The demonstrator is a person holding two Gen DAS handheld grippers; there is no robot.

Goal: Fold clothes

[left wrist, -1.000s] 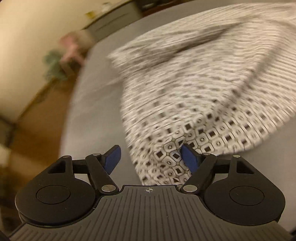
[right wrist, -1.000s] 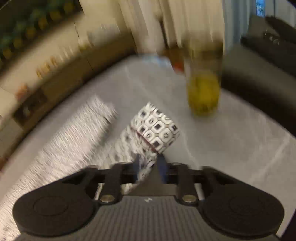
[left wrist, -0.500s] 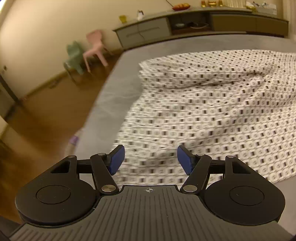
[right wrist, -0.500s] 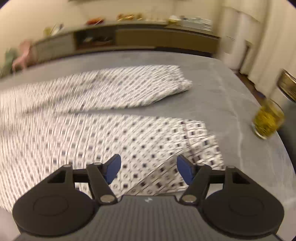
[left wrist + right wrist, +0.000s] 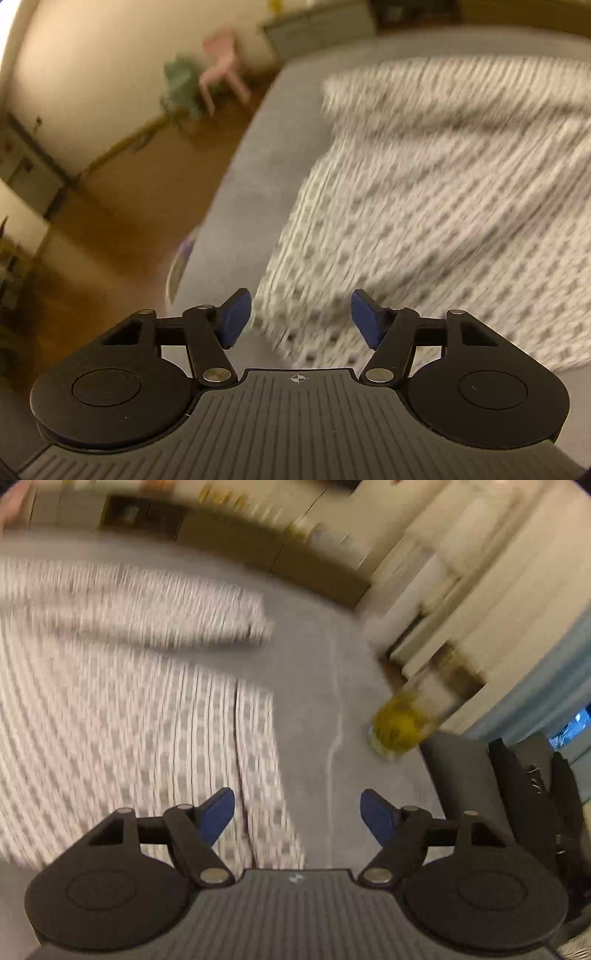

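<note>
A white garment with a small dark square pattern (image 5: 436,206) lies spread over a grey surface (image 5: 251,177). In the left wrist view my left gripper (image 5: 301,319) hovers over the garment's near corner, its jaws apart and opening slightly, and the blue pads do not press on the cloth. The same garment (image 5: 122,709) fills the left of the right wrist view, blurred by motion. My right gripper (image 5: 297,816) stands over its right edge with its jaws opening wide and nothing pinched between them.
A glass with yellow contents (image 5: 400,727) stands on the grey surface (image 5: 332,657) near its right edge. Dark furniture (image 5: 517,794) sits at the right. A pink chair (image 5: 221,62) and a green chair (image 5: 183,86) stand on the wooden floor (image 5: 122,229) beyond the left edge.
The right gripper, shut on a fold of the garment a second ago, has let it go and spread its jaws; the cloth now lies flat. Both views swung and blurred.
</note>
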